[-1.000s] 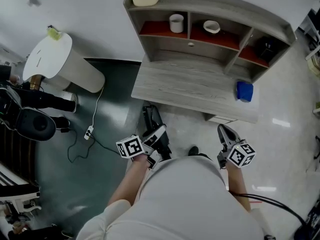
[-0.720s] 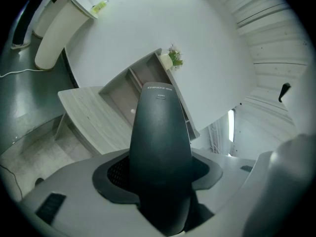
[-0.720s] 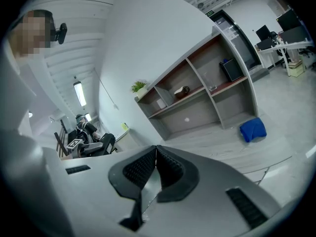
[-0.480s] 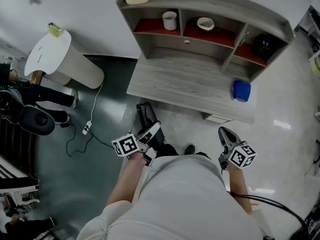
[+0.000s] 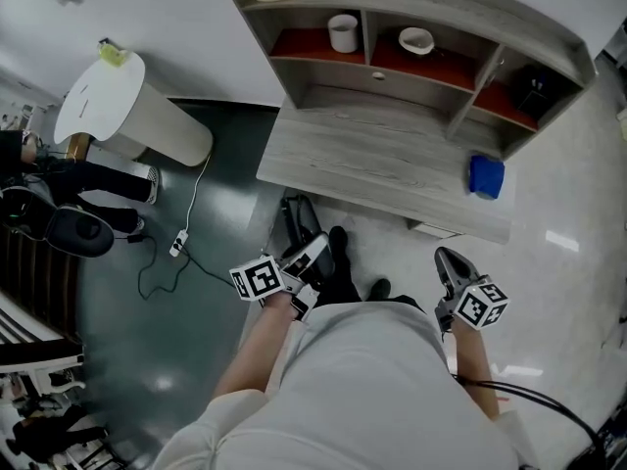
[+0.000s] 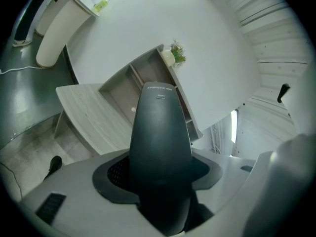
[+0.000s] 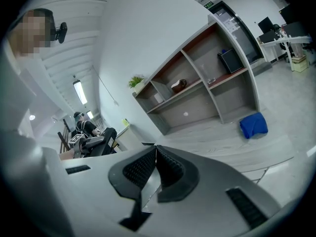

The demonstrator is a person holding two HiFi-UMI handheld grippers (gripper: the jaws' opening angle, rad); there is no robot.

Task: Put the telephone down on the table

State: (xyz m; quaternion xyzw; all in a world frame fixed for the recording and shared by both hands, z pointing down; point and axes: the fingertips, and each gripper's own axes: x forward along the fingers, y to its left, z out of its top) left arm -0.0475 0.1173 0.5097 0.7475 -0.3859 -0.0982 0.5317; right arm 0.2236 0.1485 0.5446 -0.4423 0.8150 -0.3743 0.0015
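Left gripper (image 5: 312, 258): I had its jaws clamped on the telephone (image 6: 159, 132), the black handset standing up between them.
Telephone's place: it hung off the desk (image 5: 372, 169), out past the front edge near the left front corner, over the floor and apart from the top.
Right gripper (image 7: 155, 169): I saw its jaws pressed together with nothing between them, held in front of the desk's right front corner.
Desk top: a blue cloth (image 5: 486, 176) lay near the right end.
Shelf unit (image 5: 460, 23): it stood along the back edge, with a white cup (image 5: 343, 32) and a bowl (image 5: 415, 40) in neighbouring compartments.
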